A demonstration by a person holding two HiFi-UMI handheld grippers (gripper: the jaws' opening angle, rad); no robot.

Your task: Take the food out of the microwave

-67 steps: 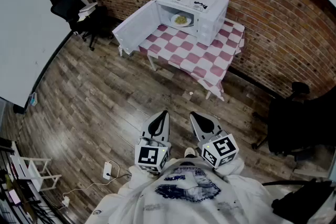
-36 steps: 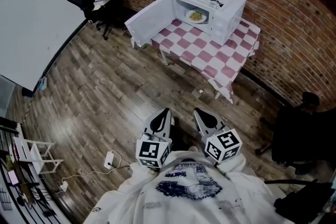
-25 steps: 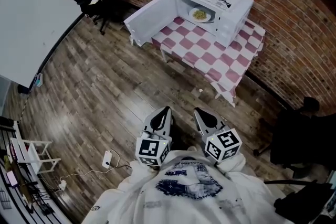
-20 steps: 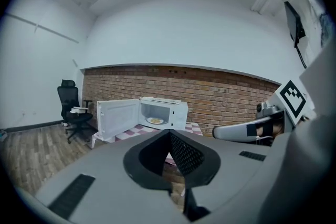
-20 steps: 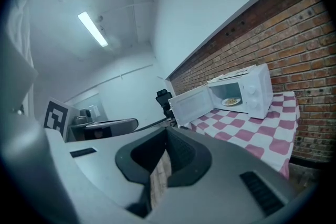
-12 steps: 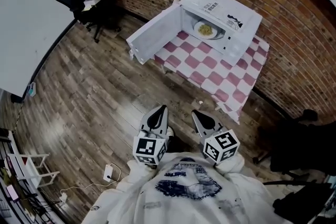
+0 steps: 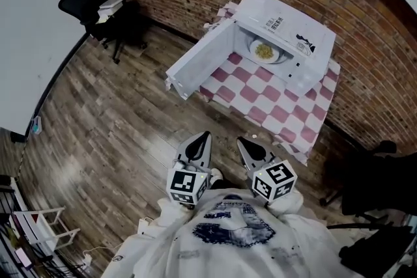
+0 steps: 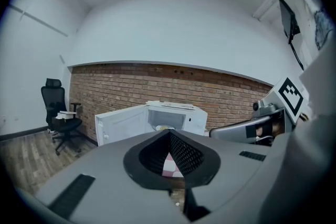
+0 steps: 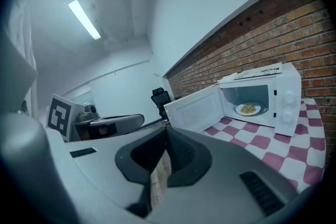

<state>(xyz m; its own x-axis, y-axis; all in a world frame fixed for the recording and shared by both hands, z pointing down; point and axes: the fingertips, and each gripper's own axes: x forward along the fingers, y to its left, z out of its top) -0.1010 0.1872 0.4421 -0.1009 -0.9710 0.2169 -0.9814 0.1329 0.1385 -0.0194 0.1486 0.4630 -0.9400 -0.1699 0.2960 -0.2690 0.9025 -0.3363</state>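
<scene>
A white microwave [image 7: 287,36] stands on a table with a pink-and-white checked cloth [image 7: 273,111] against the brick wall, its door [image 7: 199,62] swung wide to the left. Inside sits a white plate of yellowish food [image 7: 263,51], also seen in the right gripper view as the plate [image 9: 248,108]. Both grippers are held close to the person's chest, well short of the table. My left gripper [image 7: 199,140] is shut and empty. My right gripper [image 7: 246,143] is shut too, with nothing held.
A black office chair [image 7: 81,0] stands at the back left by the wall. Another dark chair [image 7: 374,172] sits to the right of the table. A small white rack [image 7: 39,231] and cables lie on the wooden floor at the lower left.
The person has walked toward the table: the microwave and table now appear nearer and further right in the head view. Both grippers stay shut at the chest.
</scene>
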